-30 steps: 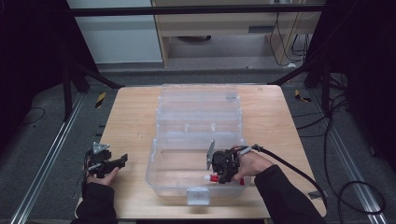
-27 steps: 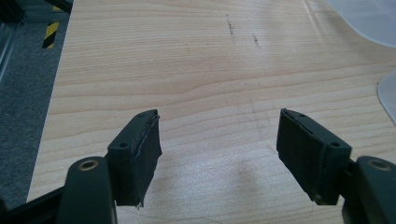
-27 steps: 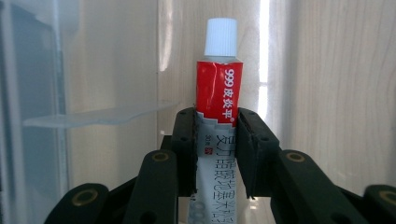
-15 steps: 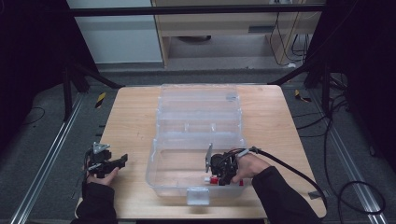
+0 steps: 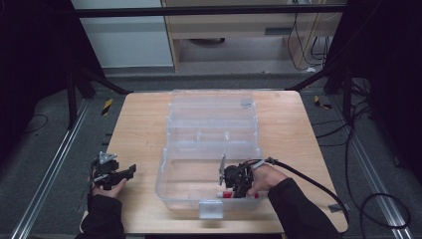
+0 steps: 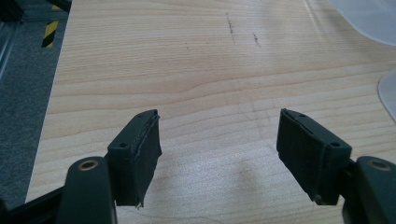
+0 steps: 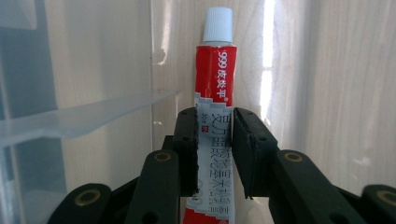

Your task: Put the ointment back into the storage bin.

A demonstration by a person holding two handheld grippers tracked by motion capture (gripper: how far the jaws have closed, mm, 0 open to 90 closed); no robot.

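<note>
Tube (image 7: 215, 100), red and white, white screw cap

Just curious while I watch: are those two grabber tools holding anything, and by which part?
The right gripper clamps a red-and-white ointment tube around its middle, cap pointing away. The left gripper holds nothing.

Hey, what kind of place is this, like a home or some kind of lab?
Most likely a lab or recording workspace, not a home. A bare wooden table stands between metal floor rails, loose cables trail on grey carpet, and dark curtains hang at both sides.
</note>
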